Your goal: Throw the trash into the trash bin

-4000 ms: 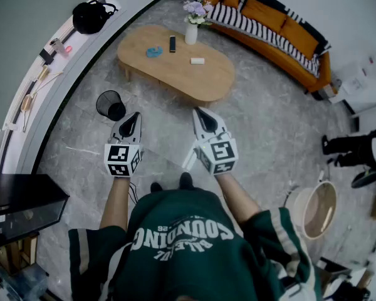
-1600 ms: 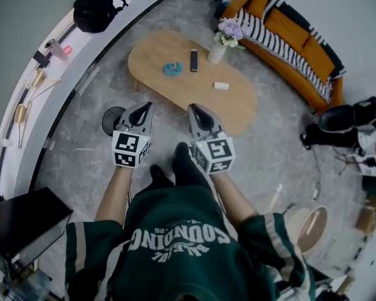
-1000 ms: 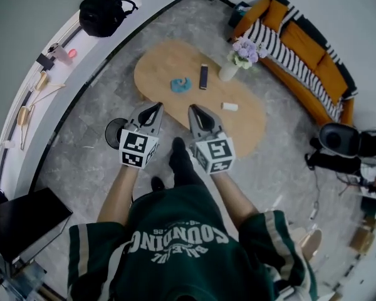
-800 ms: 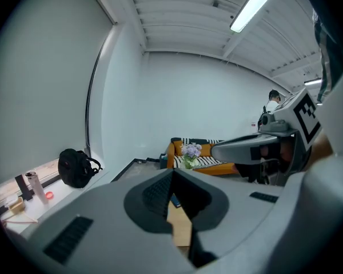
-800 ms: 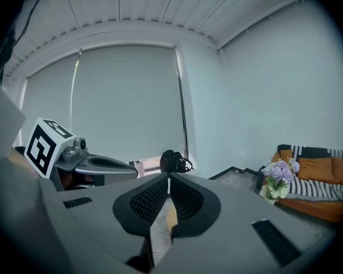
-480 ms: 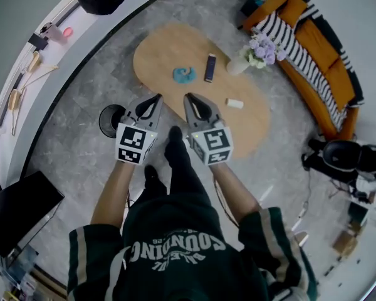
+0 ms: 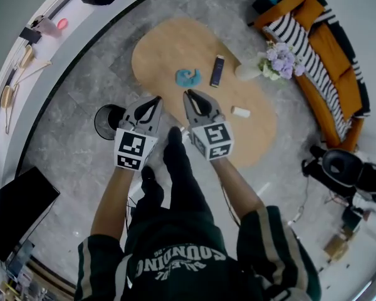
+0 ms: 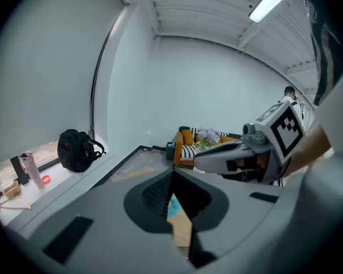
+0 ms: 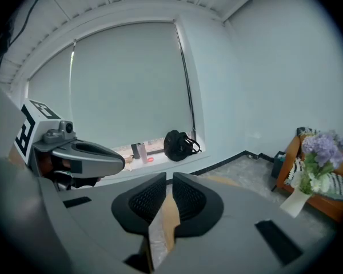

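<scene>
Both pairs of jaws are pressing together on nothing, the left gripper [image 7: 153,103] and right gripper [image 7: 190,99] pointing side by side at the oval surface [image 7: 169,46]. Lying on it are one blue crumpled scrap [image 7: 188,76], one remote [image 7: 217,71], one flower vase [image 7: 248,72] and one small white piece [image 7: 239,111]. One black trash bin [image 7: 103,119] is standing on the floor beside the left gripper, its inside too dark to read.

Oval wooden table [image 7: 169,47], striped orange sofa [image 7: 331,42], flower vase [image 7: 247,73], black backpack [image 8: 75,151]

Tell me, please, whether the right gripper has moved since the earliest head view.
Yes. The right gripper has advanced toward the wooden table: earlier bare floor separated them, now its tip overlaps the table's near edge.
</scene>
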The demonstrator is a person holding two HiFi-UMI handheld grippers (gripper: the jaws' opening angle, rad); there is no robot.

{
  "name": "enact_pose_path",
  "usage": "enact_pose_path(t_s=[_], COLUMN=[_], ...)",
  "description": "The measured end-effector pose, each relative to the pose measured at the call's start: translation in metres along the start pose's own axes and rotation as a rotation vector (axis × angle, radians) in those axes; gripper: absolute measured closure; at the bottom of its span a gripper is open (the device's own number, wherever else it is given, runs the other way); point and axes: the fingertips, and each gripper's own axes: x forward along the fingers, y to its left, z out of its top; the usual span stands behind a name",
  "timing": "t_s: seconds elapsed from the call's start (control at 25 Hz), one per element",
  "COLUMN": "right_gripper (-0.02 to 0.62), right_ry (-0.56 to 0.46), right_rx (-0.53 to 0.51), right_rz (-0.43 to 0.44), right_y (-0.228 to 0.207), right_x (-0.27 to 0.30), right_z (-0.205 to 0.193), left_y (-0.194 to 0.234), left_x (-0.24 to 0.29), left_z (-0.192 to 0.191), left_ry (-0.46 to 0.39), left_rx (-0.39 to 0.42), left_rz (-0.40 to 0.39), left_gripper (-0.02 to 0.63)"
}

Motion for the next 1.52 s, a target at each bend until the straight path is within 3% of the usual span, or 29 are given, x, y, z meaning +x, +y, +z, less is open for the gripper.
enact_pose_path(t_s=[0.2,0.48,0.76,1.08,1.52], right_gripper=[0.497,0.398,0.374,0.322,0.323], right_ry=[0.062,0.147,0.255,0.4,0.616], right_rx=[0.028,0.051,0.036,0.099,0.072], right_rz=[0.002,-0.041,-0.071,-0.088,-0.158], right_y=[-0.026,-0.057,-0.092,-0.115,-0.145], right_x=[0.044,0.105,0.165,0.219,0.248], right_z=[-0.019,-0.076,-0.148,-0.23,-0.294], left_y=[0.011,0.025,0.042,0.051,0.057], left_x=[0.024,0.056,0.086,0.104,0.089], left_z=[-0.011,-0.039,-0.064,-0.1,-0.156], left_ry=[0.016,0.036,0.048,0.068,0.127], left_rx=[-0.02,-0.05,-0.039,-0.108,-0.153], left_rz=[-0.008,-0.014,-0.024,-0.004,0.032], left_gripper=[0.606,0.604,0.606,0.606,0.606])
